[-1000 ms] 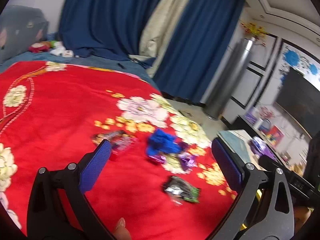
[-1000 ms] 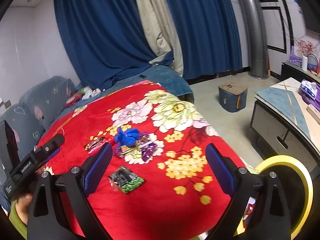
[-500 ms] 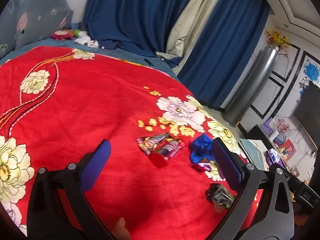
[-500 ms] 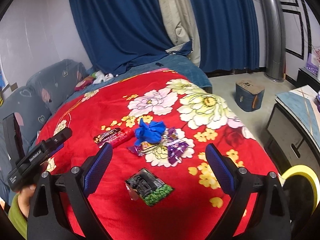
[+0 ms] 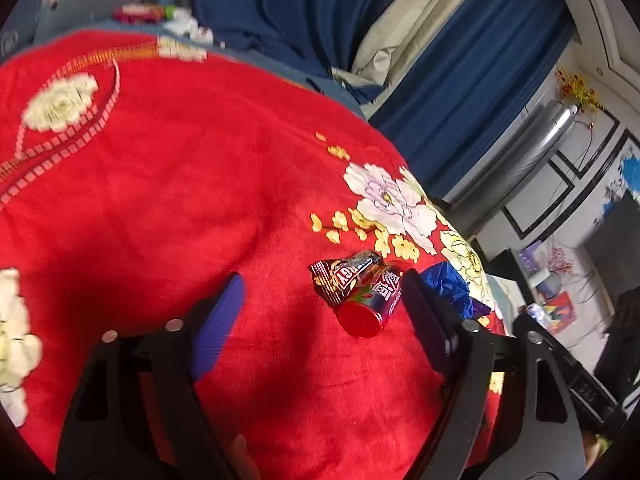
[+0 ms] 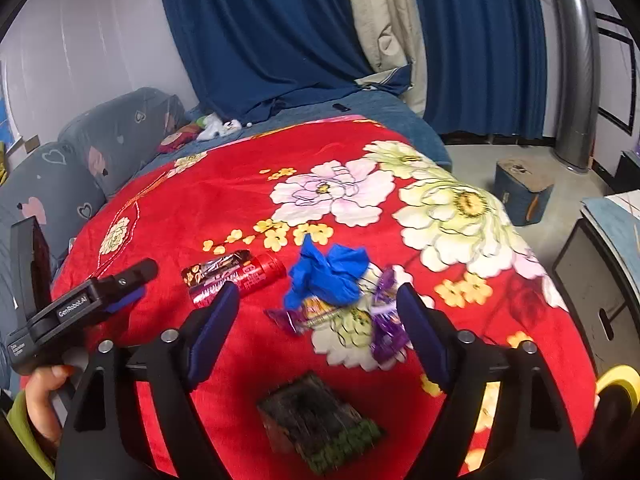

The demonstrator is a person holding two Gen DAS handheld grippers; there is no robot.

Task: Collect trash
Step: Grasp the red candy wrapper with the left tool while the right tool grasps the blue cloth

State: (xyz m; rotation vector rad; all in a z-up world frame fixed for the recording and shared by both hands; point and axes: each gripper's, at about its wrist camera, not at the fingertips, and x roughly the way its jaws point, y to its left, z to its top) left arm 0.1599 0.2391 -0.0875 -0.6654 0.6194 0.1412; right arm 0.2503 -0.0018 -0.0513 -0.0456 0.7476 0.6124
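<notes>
The left hand-held gripper [image 5: 320, 304] is held low over the red floral blanket [image 5: 168, 184] on the bed, its jaws spread wide and empty, tilted down toward the trash. Between its fingers, nearer the right one, a red cylindrical tube [image 5: 372, 304] is seen lying on its side, its long axis running away from the camera and its round red end facing the lens. A crumpled dark red snack wrapper [image 5: 340, 276] is lying against the tube's far left side. A crumpled blue glove [image 5: 448, 284] is partly hidden behind the right finger.

The right hand-held gripper [image 6: 318, 320] is held above the blanket nearer the bed's edge, jaws likewise wide apart with nothing gripped. From this view the tube [image 6: 260, 272] is seen lying crosswise, its long axis running left to right. Purple wrappers [image 6: 384, 320] are spread just beside the glove [image 6: 328, 276], and a dark green-edged packet [image 6: 320, 424] is lying nearest the camera. The left gripper's body, held in a hand [image 6: 42, 400], is seen at the left edge
</notes>
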